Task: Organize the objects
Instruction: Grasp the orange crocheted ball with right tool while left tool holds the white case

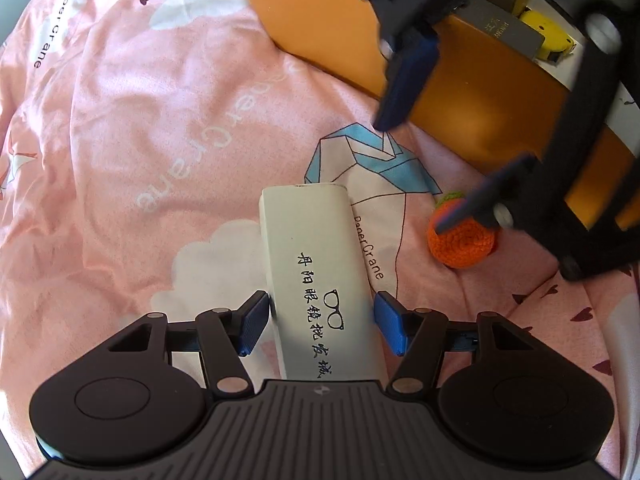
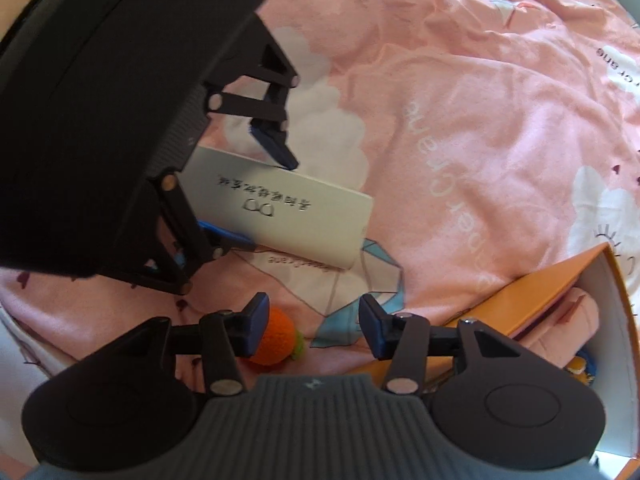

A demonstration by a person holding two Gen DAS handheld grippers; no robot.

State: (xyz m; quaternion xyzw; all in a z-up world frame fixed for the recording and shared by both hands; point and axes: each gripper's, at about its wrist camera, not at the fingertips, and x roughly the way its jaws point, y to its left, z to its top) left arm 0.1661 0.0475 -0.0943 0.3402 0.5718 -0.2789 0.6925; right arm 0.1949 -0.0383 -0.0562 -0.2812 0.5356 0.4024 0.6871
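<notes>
A white glasses case (image 1: 320, 264) with black Chinese print lies on the pink bedsheet (image 1: 140, 120). My left gripper (image 1: 320, 320) is open with its blue pads on either side of the case's near end, not pressing it. The case also shows in the right wrist view (image 2: 288, 212), with the left gripper (image 2: 256, 184) around it. A small orange crocheted fruit (image 1: 460, 240) lies right of the case. My right gripper (image 2: 308, 324) is open, with the crocheted fruit (image 2: 276, 340) against its left pad. In the left wrist view the right gripper (image 1: 424, 172) hangs open over the fruit.
An orange box (image 1: 460, 80) stands at the back right, holding a grey case (image 1: 504, 32) and a yellow item (image 1: 548, 36). In the right wrist view the box (image 2: 540, 292) holds pink cloth (image 2: 568, 328). The sheet is wrinkled, with a printed paper crane (image 1: 376, 160).
</notes>
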